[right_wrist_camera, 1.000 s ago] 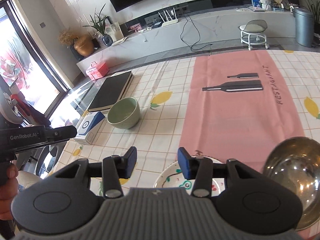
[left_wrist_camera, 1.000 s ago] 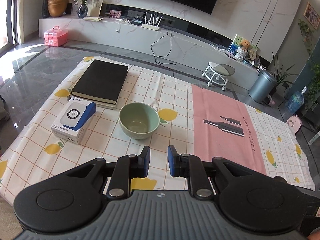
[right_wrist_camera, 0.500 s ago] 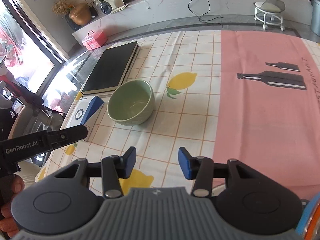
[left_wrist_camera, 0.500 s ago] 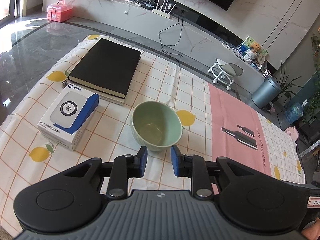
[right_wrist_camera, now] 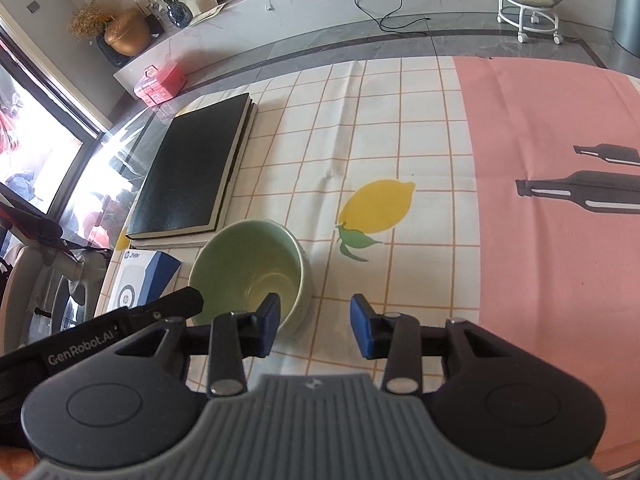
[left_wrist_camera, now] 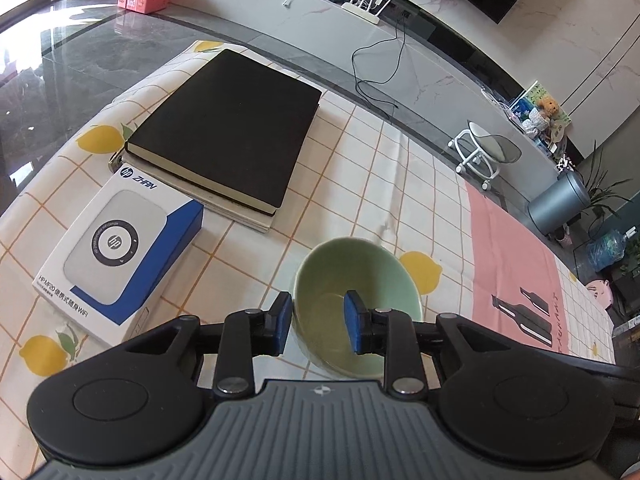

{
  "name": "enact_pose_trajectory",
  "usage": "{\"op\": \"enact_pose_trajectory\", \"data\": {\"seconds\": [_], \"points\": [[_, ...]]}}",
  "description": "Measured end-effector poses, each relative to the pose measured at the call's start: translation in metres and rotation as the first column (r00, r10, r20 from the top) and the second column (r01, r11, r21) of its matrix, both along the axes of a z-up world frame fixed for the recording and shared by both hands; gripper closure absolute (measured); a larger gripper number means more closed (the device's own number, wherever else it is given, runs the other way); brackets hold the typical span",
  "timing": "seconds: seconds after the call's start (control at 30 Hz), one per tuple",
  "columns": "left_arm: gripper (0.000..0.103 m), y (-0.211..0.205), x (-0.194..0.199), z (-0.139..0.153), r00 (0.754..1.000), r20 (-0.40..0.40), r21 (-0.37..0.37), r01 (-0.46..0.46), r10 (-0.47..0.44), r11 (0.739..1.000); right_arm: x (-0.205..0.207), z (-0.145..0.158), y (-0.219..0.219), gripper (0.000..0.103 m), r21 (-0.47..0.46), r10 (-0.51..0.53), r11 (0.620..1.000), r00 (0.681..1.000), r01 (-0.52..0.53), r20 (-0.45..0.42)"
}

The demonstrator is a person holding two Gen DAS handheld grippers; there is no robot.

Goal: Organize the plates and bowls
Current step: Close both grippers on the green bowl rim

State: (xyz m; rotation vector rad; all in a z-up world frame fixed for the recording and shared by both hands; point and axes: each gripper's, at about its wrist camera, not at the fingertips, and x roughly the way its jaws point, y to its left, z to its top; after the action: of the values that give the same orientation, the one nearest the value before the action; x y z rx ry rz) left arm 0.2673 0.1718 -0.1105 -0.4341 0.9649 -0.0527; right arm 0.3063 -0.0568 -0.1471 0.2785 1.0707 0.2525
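The pale green bowl point(left_wrist_camera: 356, 304) sits empty, low and centre in the left wrist view, on the lemon-print tablecloth point(left_wrist_camera: 360, 184). The left gripper point(left_wrist_camera: 318, 326) is spread apart, straddling the bowl's near-left rim: one blue pad outside the wall, the other inside. The right gripper point(right_wrist_camera: 314, 328) hangs parted too, its left pad over the bowl's right rim. In the upper left lie a black notebook point(left_wrist_camera: 228, 128) and a white-and-blue HP box point(left_wrist_camera: 120, 248).

green bowl point(left_wrist_camera: 356, 280): near rim hidden behind the gripper body
white box point(right_wrist_camera: 138, 282): lower part covered by the other gripper
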Motion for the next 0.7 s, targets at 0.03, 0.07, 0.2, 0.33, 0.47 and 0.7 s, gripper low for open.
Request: {"op": "enact_pose_trajectory", "data": {"seconds": [0.03, 0.07, 0.2, 0.33, 0.47, 0.7], "points": [[0.072, 0.001, 0.003, -0.003, 1.0, -0.004, -0.001, 0.0, 0.0, 1.0, 0.003, -0.002, 0.002, 0.064, -0.002, 0.002, 1.0, 1.0, -0.002, -0.002], [0.072, 0.001, 0.004, -0.006, 1.0, -0.005, -0.001, -0.003, 0.003, 1.0, 0.005, -0.004, 0.004, 0.066, -0.004, 0.002, 1.0, 1.0, -0.002, -0.005], [0.072, 0.0, 0.012, -0.017, 0.999, -0.033, 0.027, 0.006, -0.005, 1.0, 0.016, -0.017, 0.011, 0.071, -0.006, 0.0, 1.0, 0.999, 0.0, -0.045], [0.074, 0.0, 0.018, -0.026, 0.998, -0.058, 0.052, 0.016, -0.013, 0.999, 0.023, -0.028, 0.017, 0.079, -0.006, 0.0, 1.0, 0.997, -0.001, -0.072], [0.084, -0.001, 0.02, -0.032, 0.996, -0.078, 0.049, 0.034, -0.031, 0.998, 0.026, -0.035, 0.019, 0.084, 0.006, -0.003, 1.0, 0.996, 0.004, -0.093], [0.091, -0.01, 0.018, -0.026, 0.995, -0.097, 0.094, 0.036, -0.027, 0.995, 0.026, -0.034, 0.023, 0.091, -0.002, -0.005, 1.0, 0.994, 0.004, -0.107]]}}
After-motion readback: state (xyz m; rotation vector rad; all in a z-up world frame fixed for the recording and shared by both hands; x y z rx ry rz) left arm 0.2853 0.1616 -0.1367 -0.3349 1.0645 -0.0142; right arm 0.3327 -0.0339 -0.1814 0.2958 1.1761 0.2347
